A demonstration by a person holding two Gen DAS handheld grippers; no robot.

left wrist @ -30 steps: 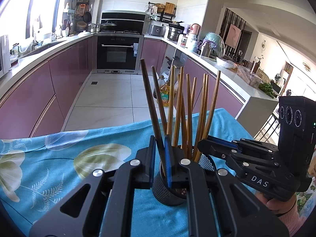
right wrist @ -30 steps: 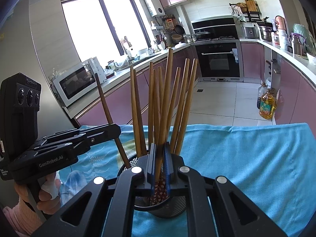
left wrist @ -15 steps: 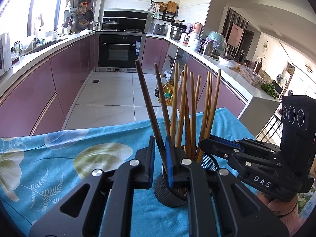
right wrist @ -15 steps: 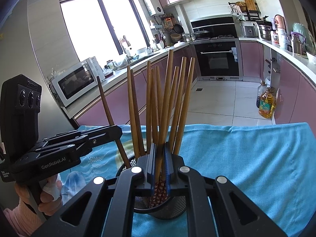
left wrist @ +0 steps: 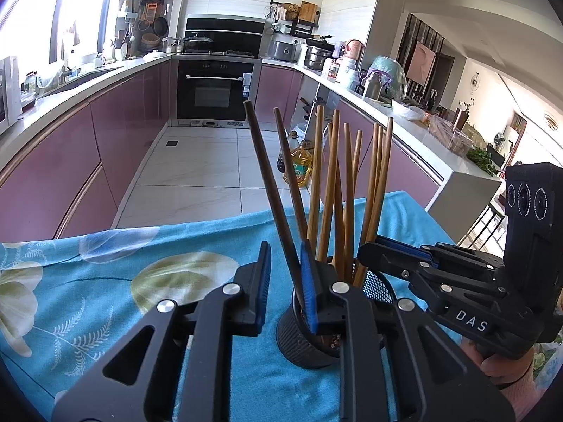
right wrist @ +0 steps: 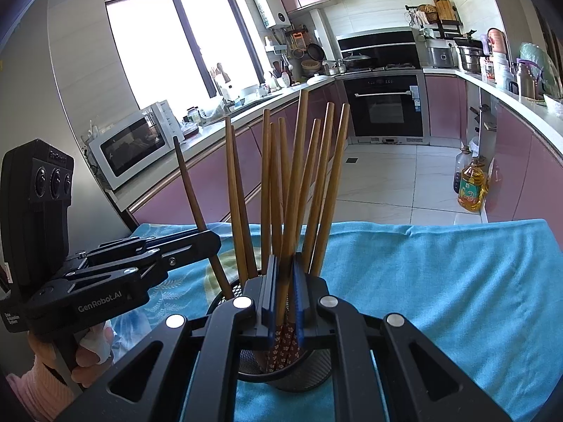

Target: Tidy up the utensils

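Kitchen with mauve cabinets, a built-in oven (left wrist: 214, 93) at the far end and a microwave (right wrist: 132, 146) on the counter by the window; turquoise floral tablecloth (left wrist: 105, 281) in front. Reads "DAS" on the right gripper (left wrist: 366, 251) in the left wrist view, "GenRobot.AI" on the left gripper (right wrist: 211, 242) in the right wrist view; smaller print beside it too fine to read. Holds a bundle of wooden chopsticks (left wrist: 346, 190), upright and fanned, in a black mesh holder (left wrist: 302, 341) standing on the cloth. Shows the left gripper (left wrist: 285, 285) parted, with one dark chopstick (left wrist: 271, 190) leaning against its right blue pad and clear of the left one. Shows the right gripper (right wrist: 283, 299) closed narrowly round a lighter chopstick (right wrist: 293, 190), whose patterned lower end sits inside the holder (right wrist: 285, 369). Hides the holder's base and front rim behind the gripper bodies in both views. Bottle of cooking oil (right wrist: 471, 190) on the floor by the right-hand cabinets, label unreadable.
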